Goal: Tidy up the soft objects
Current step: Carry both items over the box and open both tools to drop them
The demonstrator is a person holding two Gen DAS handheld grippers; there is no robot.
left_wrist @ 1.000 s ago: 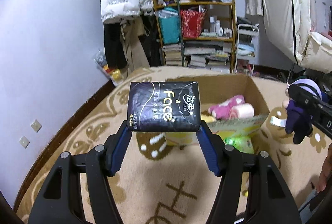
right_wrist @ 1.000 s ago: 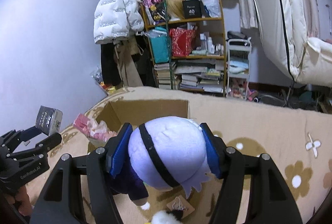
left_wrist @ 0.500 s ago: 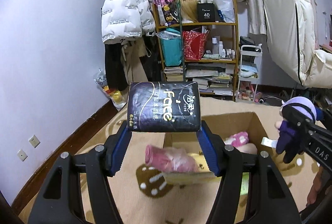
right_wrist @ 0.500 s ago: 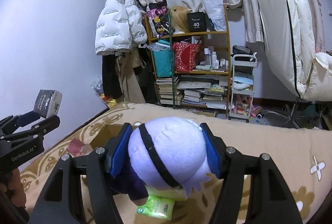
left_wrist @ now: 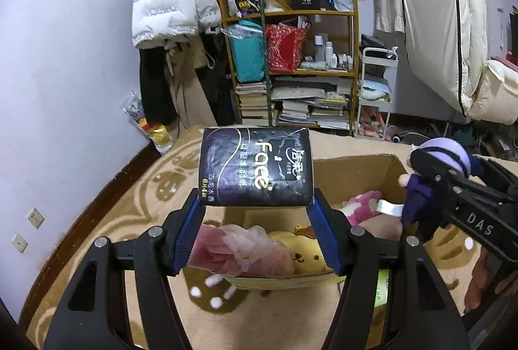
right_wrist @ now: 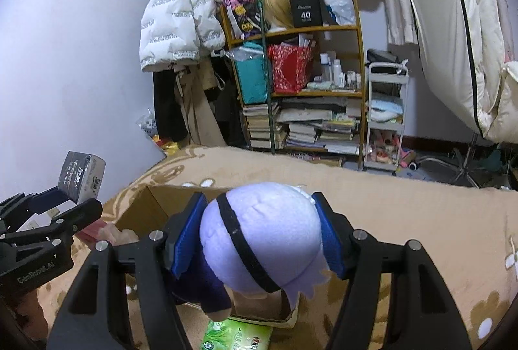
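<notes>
My left gripper [left_wrist: 256, 204] is shut on a dark tissue pack [left_wrist: 255, 167] printed "Face", held above the near left part of an open cardboard box [left_wrist: 353, 170]. Inside the box lie a pink bagged item [left_wrist: 233, 249], a yellow plush [left_wrist: 304, 256] and a pink plush [left_wrist: 361, 206]. My right gripper [right_wrist: 260, 231] is shut on the pale purple head of a plush doll [right_wrist: 259, 236], whose dark blue body hangs below, over the box [right_wrist: 142, 210]. In the left wrist view that doll [left_wrist: 430, 175] hangs over the box's right side. The tissue pack [right_wrist: 81, 176] shows at far left in the right wrist view.
The box sits on a tan patterned carpet [left_wrist: 136, 207]. A green wipes pack [right_wrist: 239, 335] lies on the carpet in front of the box. Behind stand a cluttered shelf [left_wrist: 291, 65], a white cart [left_wrist: 377, 91], hanging coats [left_wrist: 171, 3] and a white quilt [left_wrist: 453, 32].
Both grippers have moved forward toward the box with their loads still held. The box now lies right under the fingers, and its contents show more closely.
</notes>
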